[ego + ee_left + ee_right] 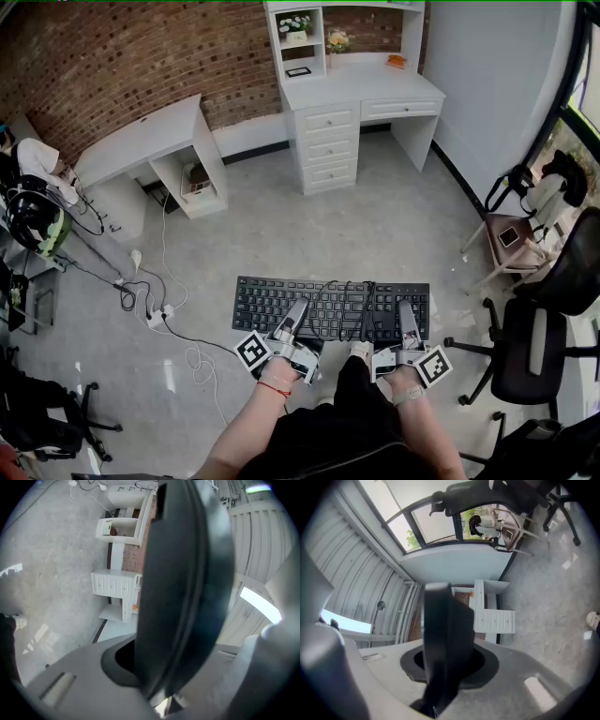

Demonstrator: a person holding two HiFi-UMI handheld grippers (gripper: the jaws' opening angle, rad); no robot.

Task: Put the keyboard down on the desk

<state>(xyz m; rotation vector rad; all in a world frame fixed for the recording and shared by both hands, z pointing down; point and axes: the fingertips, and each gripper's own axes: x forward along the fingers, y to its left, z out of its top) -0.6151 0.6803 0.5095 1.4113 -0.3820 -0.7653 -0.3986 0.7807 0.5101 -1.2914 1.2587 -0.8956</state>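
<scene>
Forearms forward; left gripper (297, 313) and right gripper (407, 317) clamped on keyboard's (264, 300) near edge, above open floor (375, 225); desk (367, 89) well apart.

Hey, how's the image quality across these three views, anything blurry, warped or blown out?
Head view: sharp, though the fisheye bows the brick wall and room edges. Left gripper view: the keyboard sits so close it is a dark, soft-focus mass; a ceiling light glares at right. Right gripper view: the keyboard is blurred up close, the window is washed out, corners are black.
</scene>
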